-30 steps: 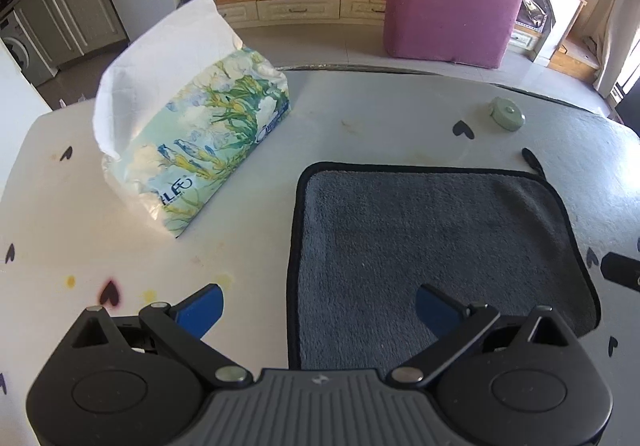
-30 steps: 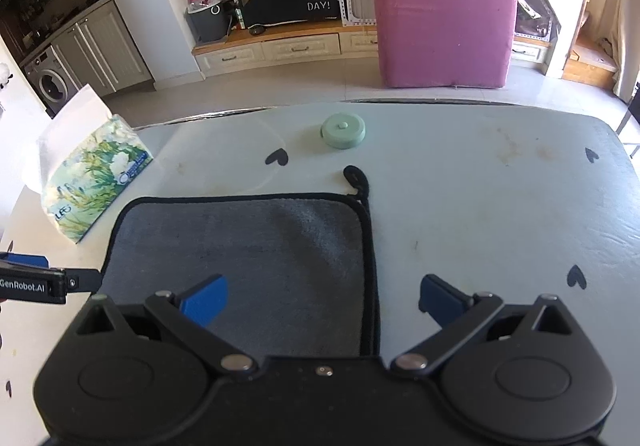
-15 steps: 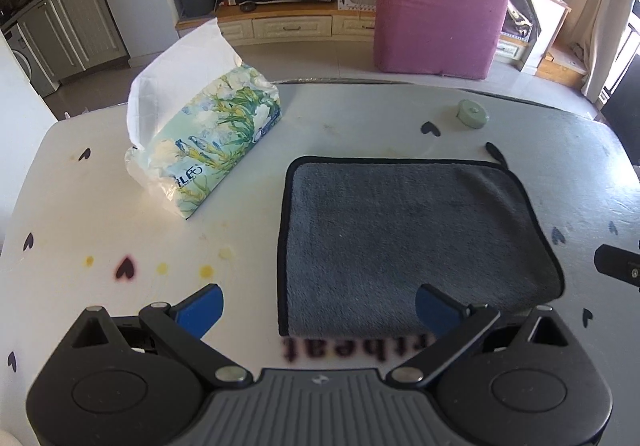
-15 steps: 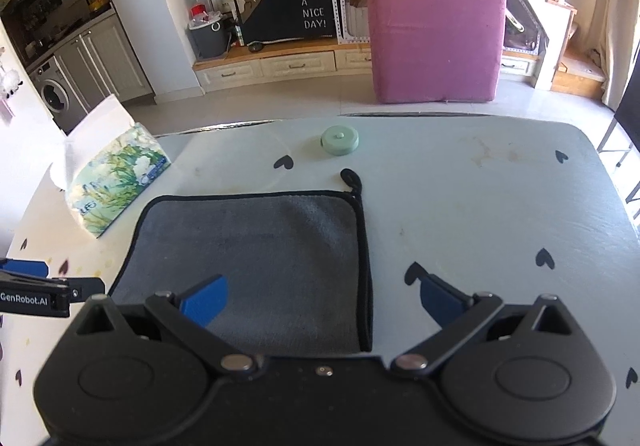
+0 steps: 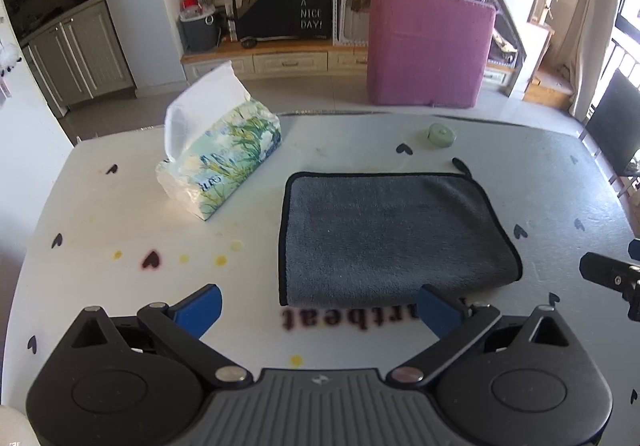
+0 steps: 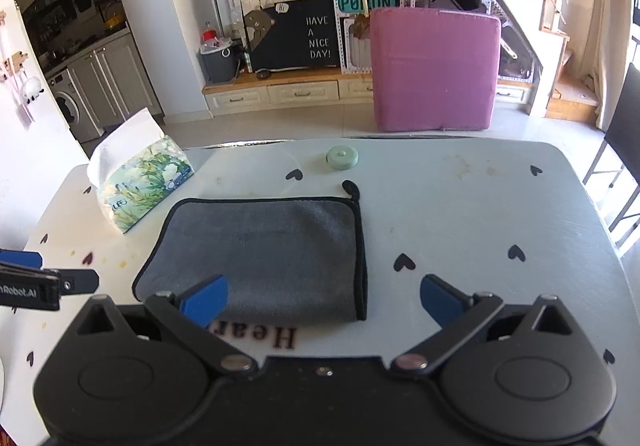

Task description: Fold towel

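A grey towel (image 5: 392, 234) with black trim lies folded flat on the white table (image 5: 120, 213); it also shows in the right wrist view (image 6: 264, 246). Its hanging loop (image 6: 351, 187) sticks out at the far right corner. My left gripper (image 5: 320, 308) is open and empty, just short of the towel's near edge. My right gripper (image 6: 324, 300) is open and empty, over the towel's near right corner. Each gripper's tip shows at the edge of the other's view.
A floral tissue pack (image 5: 220, 165) stands left of the towel. A small green round disc (image 5: 441, 134) lies beyond it. Black heart marks and the word "Heartbeat" (image 5: 372, 316) are printed on the table. A pink cushion block (image 5: 428, 49) stands past the far edge.
Both grippers have pulled back and up from the towel. More of the table shows, and the towel's near edge and the printed word are now in view.
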Tool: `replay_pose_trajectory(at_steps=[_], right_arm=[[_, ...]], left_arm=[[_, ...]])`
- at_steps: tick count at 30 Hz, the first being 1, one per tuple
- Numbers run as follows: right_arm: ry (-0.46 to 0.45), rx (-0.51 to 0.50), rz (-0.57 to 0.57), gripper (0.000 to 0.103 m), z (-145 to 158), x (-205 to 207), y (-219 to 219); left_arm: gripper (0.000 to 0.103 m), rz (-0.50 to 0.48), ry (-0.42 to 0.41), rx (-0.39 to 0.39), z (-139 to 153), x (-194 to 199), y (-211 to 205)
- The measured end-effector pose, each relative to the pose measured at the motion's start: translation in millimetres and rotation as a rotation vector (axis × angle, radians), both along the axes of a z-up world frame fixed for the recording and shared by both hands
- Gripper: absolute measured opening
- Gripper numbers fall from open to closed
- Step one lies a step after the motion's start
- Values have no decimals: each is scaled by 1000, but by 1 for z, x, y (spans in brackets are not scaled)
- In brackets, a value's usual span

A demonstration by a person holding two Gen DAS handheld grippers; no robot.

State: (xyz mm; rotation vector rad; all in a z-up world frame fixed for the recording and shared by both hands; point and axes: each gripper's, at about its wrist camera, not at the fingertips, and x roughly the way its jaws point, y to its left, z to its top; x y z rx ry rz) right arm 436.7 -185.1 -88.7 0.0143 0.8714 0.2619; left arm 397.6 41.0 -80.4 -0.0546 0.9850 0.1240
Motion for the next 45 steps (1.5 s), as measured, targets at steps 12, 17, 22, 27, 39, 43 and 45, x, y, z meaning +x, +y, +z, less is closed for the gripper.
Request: replay_pose_trajectory(at_steps=[12, 17, 22, 27, 39, 43, 45], right_arm=[[-85, 34, 9, 103, 35, -69, -13], [-122, 41, 35, 103, 49, -100, -14], [-158, 62, 46, 103, 64, -131, -16], [-186, 55, 37, 103, 76, -160, -19], [-231, 89, 49, 103, 94, -217, -32], [-245, 88, 60, 103, 100, -235, -35], [-261, 81, 62, 103, 103, -245, -37]], left_arm=[[103, -8, -107, -10, 43, -76, -10], [103, -28, -151, 0, 59, -109, -18], [103, -32, -183, -5, 73, -137, -20], [103, -45, -224, 12, 82, -164, -26], [103, -114, -306, 6, 97, -225, -38], [103, -136, -314, 15, 100, -241, -42], [103, -135, -327, 22, 102, -250, -44]])
